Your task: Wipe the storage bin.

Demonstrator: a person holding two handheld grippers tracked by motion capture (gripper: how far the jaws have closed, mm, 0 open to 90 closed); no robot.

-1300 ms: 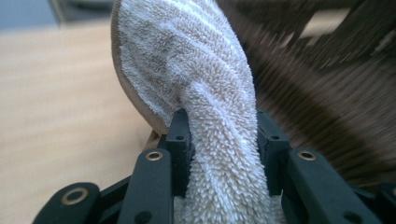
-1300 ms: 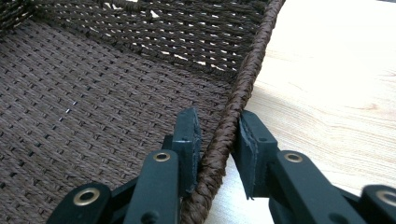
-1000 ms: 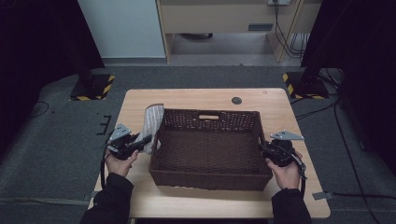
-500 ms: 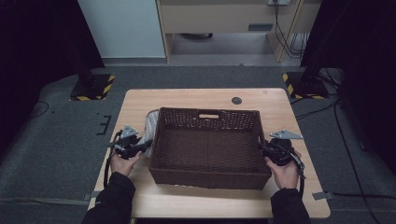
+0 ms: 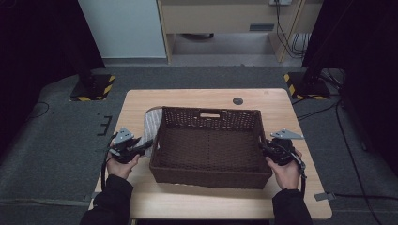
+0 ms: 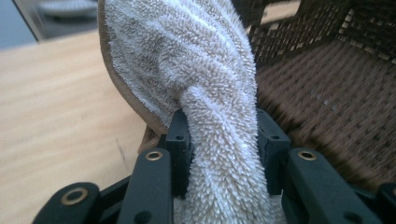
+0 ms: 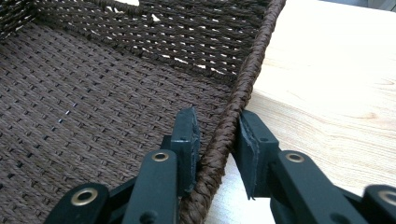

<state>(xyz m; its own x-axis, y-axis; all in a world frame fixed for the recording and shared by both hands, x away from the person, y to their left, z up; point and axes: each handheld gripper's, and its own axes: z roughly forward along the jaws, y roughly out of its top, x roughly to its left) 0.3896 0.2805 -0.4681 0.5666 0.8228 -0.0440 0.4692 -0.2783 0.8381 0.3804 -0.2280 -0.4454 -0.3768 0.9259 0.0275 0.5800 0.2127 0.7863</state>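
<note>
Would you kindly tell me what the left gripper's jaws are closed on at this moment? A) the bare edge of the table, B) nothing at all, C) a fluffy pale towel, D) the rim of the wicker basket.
C: in the left gripper view, the left gripper has its two black jaws pressed on either side of a bunched fold of the towel, beside the wicker basket.

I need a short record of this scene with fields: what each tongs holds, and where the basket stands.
left tongs: shut on the towel, beside the basket's left wall
right tongs: astride the basket's right rim, jaws just opened a little
basket: dark wicker, standing on the table
</note>
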